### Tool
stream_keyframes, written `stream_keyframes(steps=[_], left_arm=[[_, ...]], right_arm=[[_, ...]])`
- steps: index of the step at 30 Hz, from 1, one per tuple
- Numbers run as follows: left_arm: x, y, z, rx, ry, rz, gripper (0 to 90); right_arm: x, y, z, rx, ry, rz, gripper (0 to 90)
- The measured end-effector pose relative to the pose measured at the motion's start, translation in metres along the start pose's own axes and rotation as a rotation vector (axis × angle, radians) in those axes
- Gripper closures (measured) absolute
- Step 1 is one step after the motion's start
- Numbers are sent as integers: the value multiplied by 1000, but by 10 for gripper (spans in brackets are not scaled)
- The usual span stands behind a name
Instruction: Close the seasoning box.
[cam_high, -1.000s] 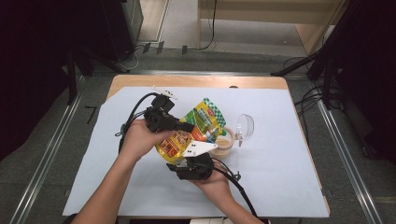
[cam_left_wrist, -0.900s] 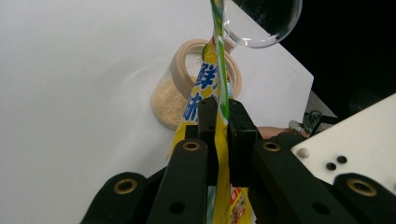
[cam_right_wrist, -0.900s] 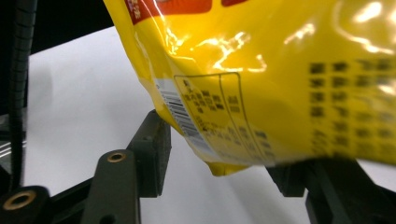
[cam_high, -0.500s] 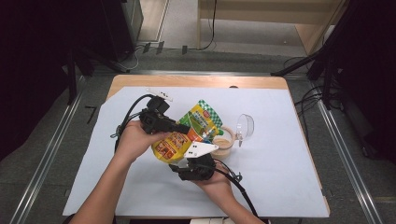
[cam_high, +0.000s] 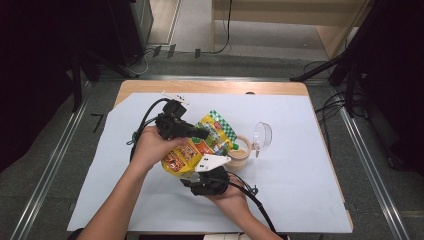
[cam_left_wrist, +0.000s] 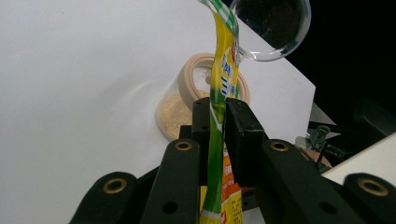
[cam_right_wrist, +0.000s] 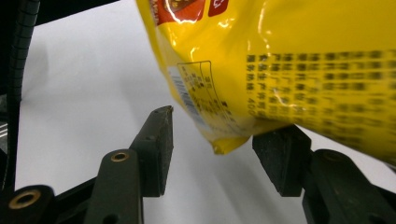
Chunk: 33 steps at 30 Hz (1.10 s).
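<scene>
A yellow snack pouch (cam_high: 192, 150) with a green checked top is held up over the white table sheet (cam_high: 300, 190). My left gripper (cam_high: 202, 134) is shut on the pouch's thin upper edge (cam_left_wrist: 219, 84), and its pads (cam_left_wrist: 243, 135) pinch the film. Its jaws have just been easing open slightly, with the pouch still between them. My right gripper (cam_high: 192, 175) sits under the pouch, open, with the pouch's bottom corner (cam_right_wrist: 224, 144) between its pads; the right pad (cam_right_wrist: 280, 154) touches the pouch from below and the left pad stands apart.
A small tan-rimmed jar (cam_high: 239, 152) of beige powder (cam_left_wrist: 170, 112) stands just right of the pouch. A clear round lid (cam_high: 262, 134) lies beyond it. Black cables (cam_high: 145, 120) trail from the left gripper. The wooden table edge (cam_high: 210, 87) runs along the back.
The left gripper and the pouch's top have shifted a little to the left. The right gripper has stayed under the pouch.
</scene>
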<state>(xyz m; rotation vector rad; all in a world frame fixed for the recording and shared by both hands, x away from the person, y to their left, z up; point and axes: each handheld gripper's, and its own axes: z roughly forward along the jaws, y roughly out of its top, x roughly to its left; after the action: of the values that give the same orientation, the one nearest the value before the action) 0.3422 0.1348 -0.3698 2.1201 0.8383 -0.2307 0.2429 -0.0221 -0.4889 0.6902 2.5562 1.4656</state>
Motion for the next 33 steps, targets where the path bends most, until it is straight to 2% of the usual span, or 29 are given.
stream_keyframes(steps=[7,15,17,21,27,33], left_arm=[[-1,-1,-3,-15,-30,26,880],[0,-5,-12,-1,-28,40,896],[2,-8,-16,-15,-34,40,897],[9,-12,-26,-46,-44,13,899],[18,-16,-40,-95,-26,-13,899],[29,-19,-48,-156,17,-32,899]], right_arm=[[-3,0,-2,-11,-8,8,491],[-5,0,-6,-30,-8,13,481],[-5,1,-6,-37,-14,14,477],[-7,1,-8,-46,-14,17,476],[-8,3,-10,-52,-11,28,477],[-10,4,-13,-55,-9,39,477]])
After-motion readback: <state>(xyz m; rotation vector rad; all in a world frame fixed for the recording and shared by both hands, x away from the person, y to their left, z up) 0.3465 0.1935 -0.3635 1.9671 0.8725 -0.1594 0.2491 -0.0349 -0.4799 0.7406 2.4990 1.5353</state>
